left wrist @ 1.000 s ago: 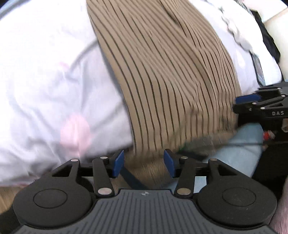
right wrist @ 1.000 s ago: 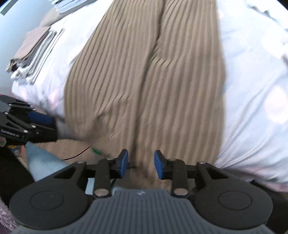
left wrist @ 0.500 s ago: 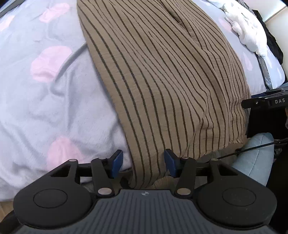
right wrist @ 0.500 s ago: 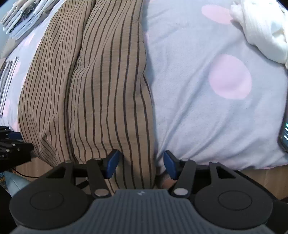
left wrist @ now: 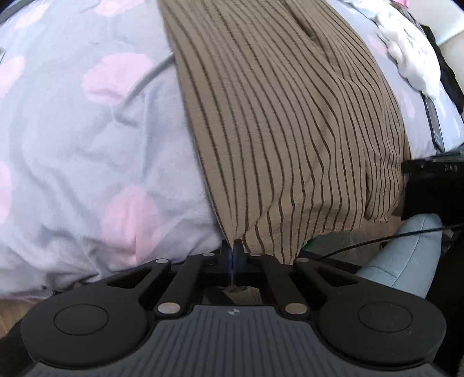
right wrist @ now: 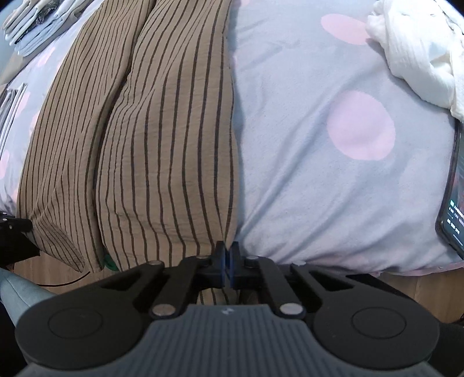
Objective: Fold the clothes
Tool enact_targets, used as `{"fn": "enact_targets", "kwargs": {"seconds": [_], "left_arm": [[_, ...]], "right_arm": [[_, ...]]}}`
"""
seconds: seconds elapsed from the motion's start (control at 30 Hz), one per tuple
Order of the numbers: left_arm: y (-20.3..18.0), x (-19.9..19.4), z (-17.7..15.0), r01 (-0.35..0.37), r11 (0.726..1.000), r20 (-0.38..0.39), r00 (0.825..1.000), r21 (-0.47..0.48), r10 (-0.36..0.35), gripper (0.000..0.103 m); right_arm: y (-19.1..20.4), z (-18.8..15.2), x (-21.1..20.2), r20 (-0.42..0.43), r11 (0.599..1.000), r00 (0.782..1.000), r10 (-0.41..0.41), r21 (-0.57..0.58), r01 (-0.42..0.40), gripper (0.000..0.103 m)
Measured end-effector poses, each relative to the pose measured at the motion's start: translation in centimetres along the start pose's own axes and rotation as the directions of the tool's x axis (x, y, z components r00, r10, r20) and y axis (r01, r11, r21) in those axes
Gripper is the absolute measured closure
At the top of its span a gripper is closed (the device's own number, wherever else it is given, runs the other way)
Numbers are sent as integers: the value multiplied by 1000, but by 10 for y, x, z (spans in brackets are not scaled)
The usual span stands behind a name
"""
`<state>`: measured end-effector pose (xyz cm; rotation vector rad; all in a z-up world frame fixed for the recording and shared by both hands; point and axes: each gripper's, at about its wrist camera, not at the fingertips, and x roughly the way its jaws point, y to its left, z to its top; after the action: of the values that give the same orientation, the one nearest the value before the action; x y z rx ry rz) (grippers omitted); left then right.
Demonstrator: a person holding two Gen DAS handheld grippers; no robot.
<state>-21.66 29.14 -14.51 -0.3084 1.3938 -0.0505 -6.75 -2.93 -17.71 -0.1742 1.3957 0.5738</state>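
Observation:
Brown trousers with thin dark stripes (left wrist: 284,121) lie lengthwise on a grey bedspread with pink dots (left wrist: 95,139). They also fill the left half of the right wrist view (right wrist: 162,139). My left gripper (left wrist: 231,251) is shut on the trousers' near left edge at the bed's front. My right gripper (right wrist: 227,252) is shut on the trousers' near right edge. The near hem hangs over the bed's edge between the two grippers. The right gripper's body shows at the right of the left wrist view (left wrist: 432,171).
A crumpled white garment (right wrist: 417,55) lies at the back right of the bed. A phone (right wrist: 453,200) lies at the bed's right edge. Folded clothes (right wrist: 34,26) are stacked at the back left. A wooden floor (right wrist: 58,275) and a jeans-clad leg (left wrist: 406,258) lie below the bed's edge.
Both grippers were open on either side of the trousers' near edge half a second ago. Both have now shut on the fabric.

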Motion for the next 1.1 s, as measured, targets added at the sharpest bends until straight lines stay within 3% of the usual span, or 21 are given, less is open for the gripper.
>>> {"fn": "enact_targets", "kwargs": {"seconds": [0.03,0.07,0.1,0.17,0.3,0.33,0.37,0.4,0.43,0.5,0.63,0.8,0.9,1.0,1.1], "left_arm": [[0,2,1,7,1000,-2,1000,-1,-7,101],[0,4,2,15,1000,-5,1000,-4,-15,90],[-1,5,3,23,1000,-8,1000,-6,-23,76],[-5,12,4,20,1000,-12,1000,0,-20,63],[-17,24,1,-32,996,-44,998,82,35,63],[-21,28,1,-46,993,-54,997,106,52,63],[-25,30,1,-64,990,-57,996,129,72,71],[-29,31,0,-73,986,-53,995,151,82,89],[-33,32,-1,-81,982,-48,995,173,90,96],[-38,29,-2,-72,976,-35,996,205,81,100],[-44,16,-5,-48,966,-20,998,255,55,103],[-40,-21,-3,89,954,21,995,287,-99,103],[-35,-44,2,174,947,90,975,272,-205,103],[-23,-70,6,233,937,177,943,261,-284,103],[-5,-98,9,257,931,253,913,259,-322,103]], "right_arm": [[-2,0,1,-8,1000,1000,9,11,-9,91],[-4,0,3,-20,1000,1000,14,24,-14,82],[-7,-1,6,-35,999,999,22,37,-21,60],[-7,-2,9,-48,999,998,33,37,-32,58],[-1,-3,16,-65,999,997,38,12,-37,56],[1,-3,18,-69,999,997,34,3,-34,57],[5,-3,20,-74,1000,997,25,-17,-26,59],[9,-4,22,-78,999,997,16,-42,-20,70],[13,-6,22,-80,998,997,12,-65,-17,83],[17,-7,20,-67,996,998,-4,-91,-2,95],[15,-9,13,-66,996,997,35,-82,-40,100],[20,-8,-16,-59,979,987,147,-134,-154,100],[19,-1,-30,-30,957,972,233,-168,-235,100],[10,-1,-47,31,940,953,302,-175,-293,100],[-3,-5,-76,90,929,934,345,-172,-327,100]]}}
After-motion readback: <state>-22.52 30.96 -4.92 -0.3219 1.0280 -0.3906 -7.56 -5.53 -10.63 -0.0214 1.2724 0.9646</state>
